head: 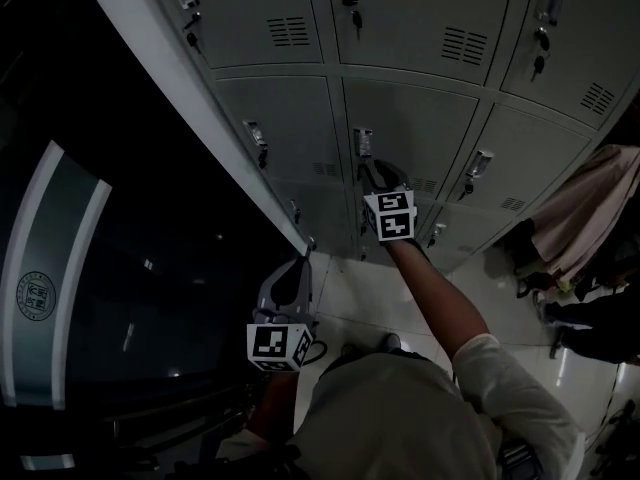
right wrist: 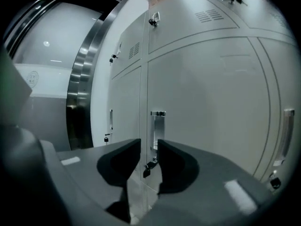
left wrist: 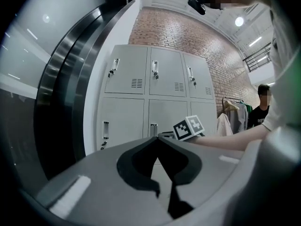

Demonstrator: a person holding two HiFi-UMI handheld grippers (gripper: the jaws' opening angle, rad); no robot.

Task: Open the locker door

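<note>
Two claws: the right claw (right wrist: 149, 144) stands spread before the silver recessed handle (right wrist: 158, 126) of the grey metal locker door (right wrist: 211, 93); the left claw (left wrist: 157, 138) is pressed together, empty.

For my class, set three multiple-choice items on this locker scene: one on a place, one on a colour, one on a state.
1. Where does the right tool point?
A. At a locker door's handle
B. At a sink
C. At a chair

2. What colour are the locker doors?
A. Red
B. Light grey
C. Green

3. How do the right tool's jaws stand?
A. Shut on the handle
B. Shut on a cloth
C. Apart, gripping nothing

Answers:
1 A: the right gripper view shows the handle just beyond the gap between its jaws.
2 B: every door looks pale grey in the left gripper view.
3 C: a clear gap separates the jaws, and the handle lies beyond them, not between the pads.
</note>
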